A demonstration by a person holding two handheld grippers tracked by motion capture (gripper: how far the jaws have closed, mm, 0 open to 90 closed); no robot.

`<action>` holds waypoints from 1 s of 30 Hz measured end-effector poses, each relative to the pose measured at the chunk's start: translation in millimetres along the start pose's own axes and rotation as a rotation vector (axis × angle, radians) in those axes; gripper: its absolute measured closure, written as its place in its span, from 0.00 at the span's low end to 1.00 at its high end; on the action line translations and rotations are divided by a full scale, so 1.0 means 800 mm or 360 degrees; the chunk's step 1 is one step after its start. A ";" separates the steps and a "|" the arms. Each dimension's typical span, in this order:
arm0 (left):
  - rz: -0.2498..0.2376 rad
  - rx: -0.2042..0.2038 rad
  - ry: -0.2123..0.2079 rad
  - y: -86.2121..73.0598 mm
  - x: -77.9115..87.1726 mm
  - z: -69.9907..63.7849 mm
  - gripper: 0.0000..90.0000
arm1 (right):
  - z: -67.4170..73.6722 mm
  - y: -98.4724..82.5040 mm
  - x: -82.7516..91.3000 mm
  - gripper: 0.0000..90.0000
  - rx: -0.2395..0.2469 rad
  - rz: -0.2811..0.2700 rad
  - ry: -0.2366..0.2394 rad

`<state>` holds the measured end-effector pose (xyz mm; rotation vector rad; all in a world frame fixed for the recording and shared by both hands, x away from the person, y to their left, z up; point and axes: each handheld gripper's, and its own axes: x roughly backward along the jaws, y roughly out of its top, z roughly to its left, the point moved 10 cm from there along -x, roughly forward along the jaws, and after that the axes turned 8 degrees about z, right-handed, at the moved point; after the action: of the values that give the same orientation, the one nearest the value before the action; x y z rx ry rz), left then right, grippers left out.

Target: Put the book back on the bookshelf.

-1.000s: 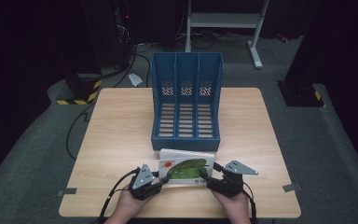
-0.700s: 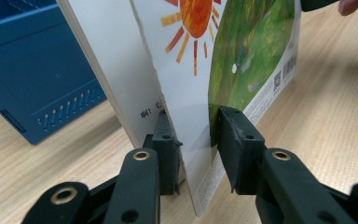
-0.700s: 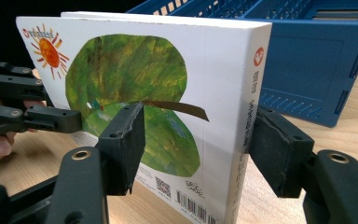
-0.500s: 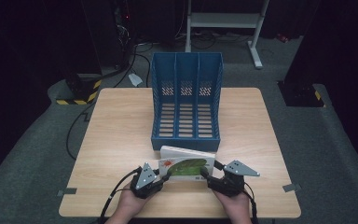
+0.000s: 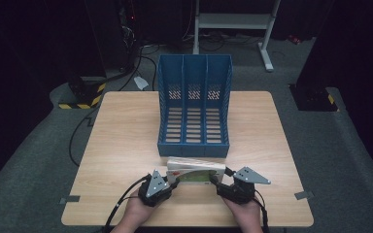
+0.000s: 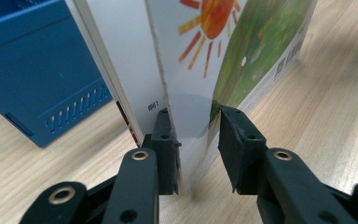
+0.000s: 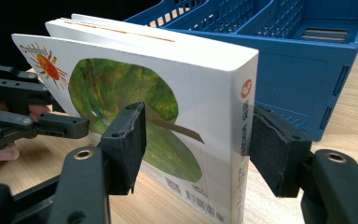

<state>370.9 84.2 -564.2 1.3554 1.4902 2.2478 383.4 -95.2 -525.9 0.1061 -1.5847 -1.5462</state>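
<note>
Book [image 5: 195,171] stands on its long edge on the table [image 5: 121,145], just in front of the blue rack [image 5: 194,111], its long axis running across between the two hands. Left gripper [image 5: 167,178] pinches only the front cover at its end; right gripper [image 5: 218,180] straddles the spine end, jaws closed on the full thickness. Rack slots lie straight beyond, so the likely lift goes forward. The book's far face and bottom edge are hidden.
</note>
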 end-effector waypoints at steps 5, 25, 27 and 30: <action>-0.0010 0.0055 -0.0036 -0.002 0.005 0.001 0.69 | 0.004 -0.003 0.004 0.42 0.0035 0.0003 0.0000; -0.0083 0.0334 0.0020 -0.023 0.047 0.044 0.41 | 0.007 0.030 0.000 0.33 0.0197 -0.0018 0.0144; -0.0094 0.0459 0.0068 -0.025 0.053 0.059 0.41 | 0.009 0.031 0.000 0.38 0.0222 -0.0017 0.0142; -0.0080 0.0511 0.0089 -0.023 0.056 0.068 0.41 | 0.011 0.030 0.001 0.41 0.0242 -0.0019 0.0153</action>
<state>377.7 154.5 -545.4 1.3212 1.9482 2.0988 389.3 -84.0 -503.5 0.2702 -1.6260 -1.4072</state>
